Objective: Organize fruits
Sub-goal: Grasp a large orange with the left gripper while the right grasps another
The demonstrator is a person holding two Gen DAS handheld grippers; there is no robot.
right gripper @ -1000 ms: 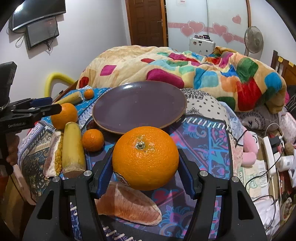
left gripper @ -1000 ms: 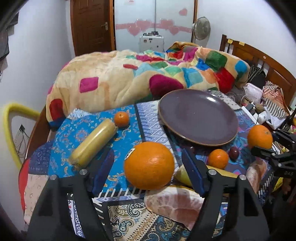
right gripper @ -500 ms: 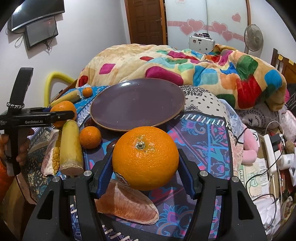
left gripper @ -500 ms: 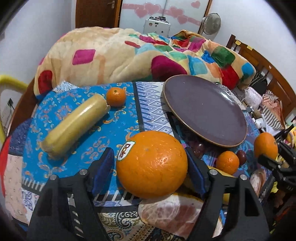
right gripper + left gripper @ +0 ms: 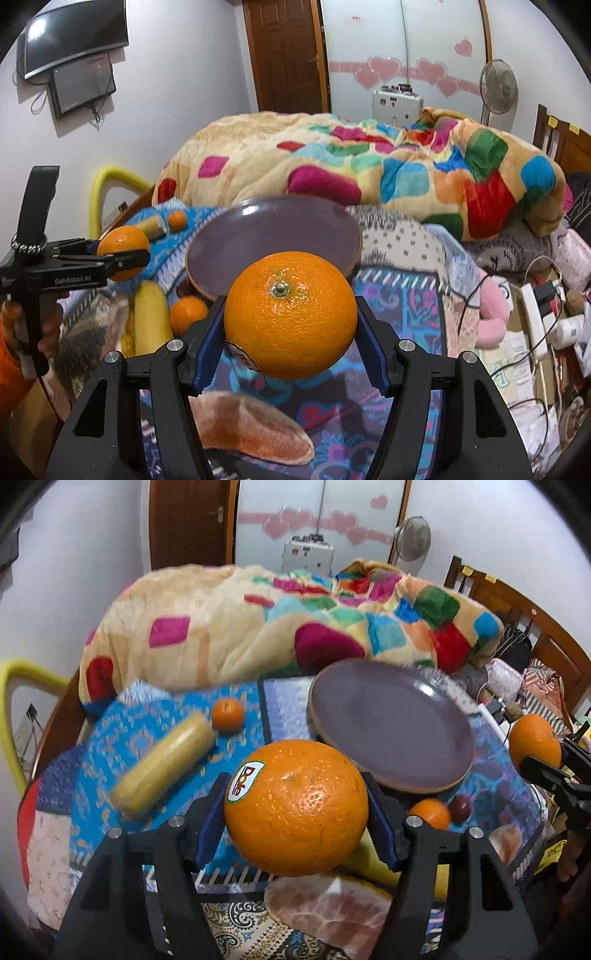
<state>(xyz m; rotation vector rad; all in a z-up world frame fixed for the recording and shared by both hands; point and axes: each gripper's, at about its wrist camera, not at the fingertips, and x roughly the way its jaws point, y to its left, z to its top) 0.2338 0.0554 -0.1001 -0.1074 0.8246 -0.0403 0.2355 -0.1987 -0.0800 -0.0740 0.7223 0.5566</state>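
Note:
My left gripper [image 5: 295, 808] is shut on a large orange with a Dole sticker [image 5: 295, 806] and holds it above the cloth, just in front of the purple plate [image 5: 391, 727]. My right gripper [image 5: 290, 321] is shut on a second large orange [image 5: 290, 319], lifted in front of the same plate [image 5: 273, 243]. Each gripper shows in the other's view with its orange: the right one in the left wrist view [image 5: 535, 740], the left one in the right wrist view [image 5: 123, 251]. The plate holds nothing.
On the patterned cloth lie a small tangerine [image 5: 228, 715], a wrapped yellow corn cob [image 5: 166, 764], another tangerine [image 5: 430, 812], a dark plum [image 5: 460, 806], a banana [image 5: 151, 317] and peeled pomelo pieces [image 5: 328, 908] [image 5: 255, 424]. A colourful quilt [image 5: 280, 627] is heaped behind.
My left gripper closed on the Dole orange and lifted it off the cloth. My right gripper raised its orange too, and both moved toward the plate.

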